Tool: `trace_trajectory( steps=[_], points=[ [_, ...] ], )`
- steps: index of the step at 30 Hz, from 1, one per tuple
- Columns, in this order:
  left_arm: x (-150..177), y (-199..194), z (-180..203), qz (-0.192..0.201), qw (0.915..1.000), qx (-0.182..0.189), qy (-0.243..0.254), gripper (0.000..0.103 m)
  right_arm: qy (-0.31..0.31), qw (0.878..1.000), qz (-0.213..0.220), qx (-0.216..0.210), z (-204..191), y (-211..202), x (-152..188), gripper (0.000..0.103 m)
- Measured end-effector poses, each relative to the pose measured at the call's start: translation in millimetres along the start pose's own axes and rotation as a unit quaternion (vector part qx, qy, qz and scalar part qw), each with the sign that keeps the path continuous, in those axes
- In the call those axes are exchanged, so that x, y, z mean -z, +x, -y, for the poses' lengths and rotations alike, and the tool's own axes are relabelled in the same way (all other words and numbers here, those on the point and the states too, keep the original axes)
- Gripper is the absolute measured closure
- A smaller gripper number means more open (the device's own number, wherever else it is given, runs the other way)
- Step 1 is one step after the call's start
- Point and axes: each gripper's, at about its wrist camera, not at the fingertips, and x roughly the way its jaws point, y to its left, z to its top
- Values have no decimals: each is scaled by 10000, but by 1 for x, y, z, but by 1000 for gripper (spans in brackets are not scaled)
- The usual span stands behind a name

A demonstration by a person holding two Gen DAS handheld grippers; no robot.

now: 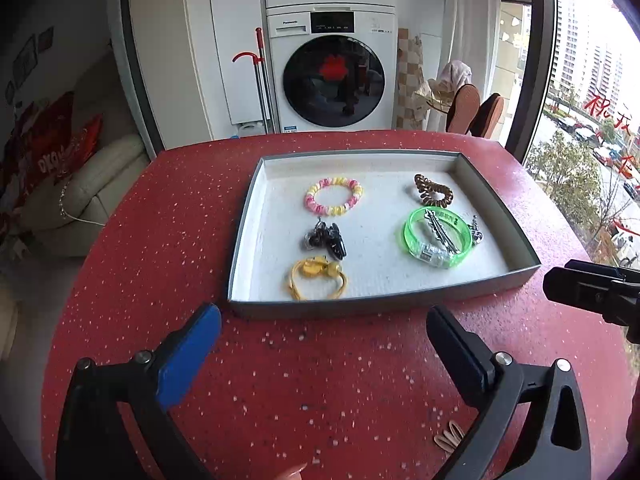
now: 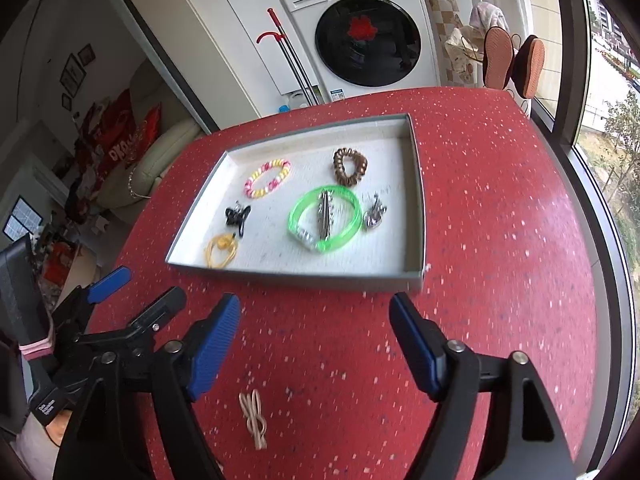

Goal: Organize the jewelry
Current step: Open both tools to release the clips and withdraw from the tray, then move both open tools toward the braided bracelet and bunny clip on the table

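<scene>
Both the left gripper (image 1: 324, 328) and the right gripper (image 2: 316, 320) stand wide open and empty. The beige rubber bands (image 2: 253, 418) lie near the table's (image 2: 500, 240) front edge, outside the tray (image 2: 418, 184); light, soft, best pinched at their middle.

My left wrist camera looks forward and down past its own fingers, squarely at the near edge of the grey tray (image 1: 384, 307) on the red table (image 1: 160, 264), close in. My right wrist camera sits further right, facing the same tray (image 2: 296, 276) at a slant, also close. Both views share the tray, the table top, the washing machine (image 1: 332, 80) beyond, and the window on the right.
</scene>
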Motion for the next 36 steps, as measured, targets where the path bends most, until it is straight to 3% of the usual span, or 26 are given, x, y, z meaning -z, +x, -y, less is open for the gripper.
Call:
trace_trajectory(
  steps=[8,12,15,21,29,36],
  points=[
    [56,-36,-6,-61,9999,-7,-85,0,-309,9994,42,136,-18,-26,48,15],
    [78,-58,-9,-3,9998,-175,-7,0,-292,9994,159,-26,-23,-39,70,15],
    [94,-73,-11,49,9998,-215,-33,0,-302,9995,-9,-82,-28,-45,86,15],
    [120,-99,-14,194,9996,-176,-119,0,-329,9988,-282,215,-31,-51,119,15],
    [148,-98,-19,-55,9994,158,-306,0,-294,9971,-507,493,-27,-50,147,14],
    [162,-96,-21,-126,9994,153,-291,0,-312,9962,-542,611,-30,-44,146,14]
  ],
)
